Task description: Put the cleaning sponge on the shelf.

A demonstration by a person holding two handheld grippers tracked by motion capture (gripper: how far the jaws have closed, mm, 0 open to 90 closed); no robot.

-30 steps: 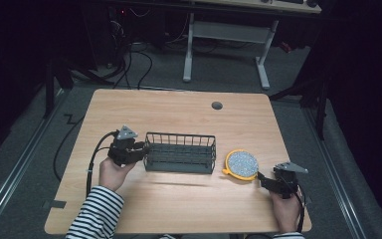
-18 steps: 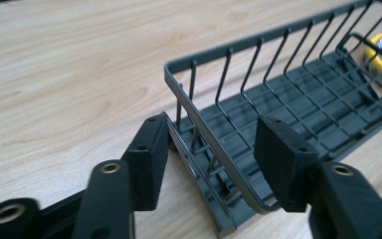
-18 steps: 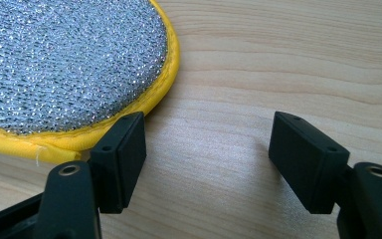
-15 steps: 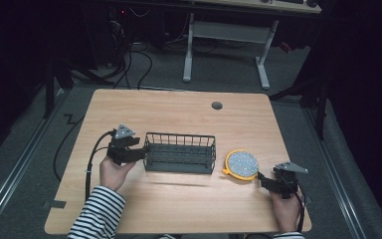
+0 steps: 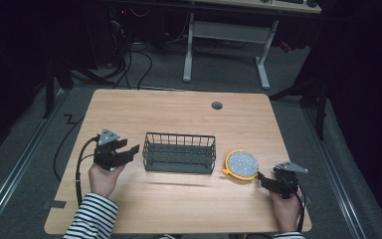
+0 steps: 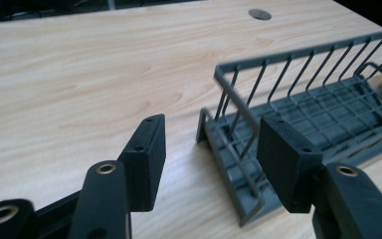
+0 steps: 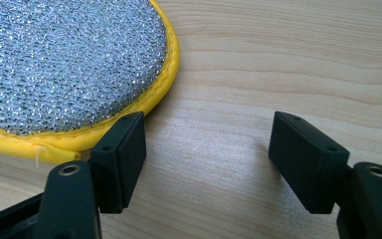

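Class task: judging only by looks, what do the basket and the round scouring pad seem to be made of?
Basket: probably coated metal wire, given its thin dark-grey rods and matte finish; plastic is possible. Scouring pad: glittering silver mesh, likely metallic thread, edged with stitched yellow fabric.

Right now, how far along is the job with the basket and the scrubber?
Early. The left gripper has just opened its jaws and let go of the wire basket, which is empty. The right gripper is open beside the round scrubber, not gripping. Picking up the scrubber remains.
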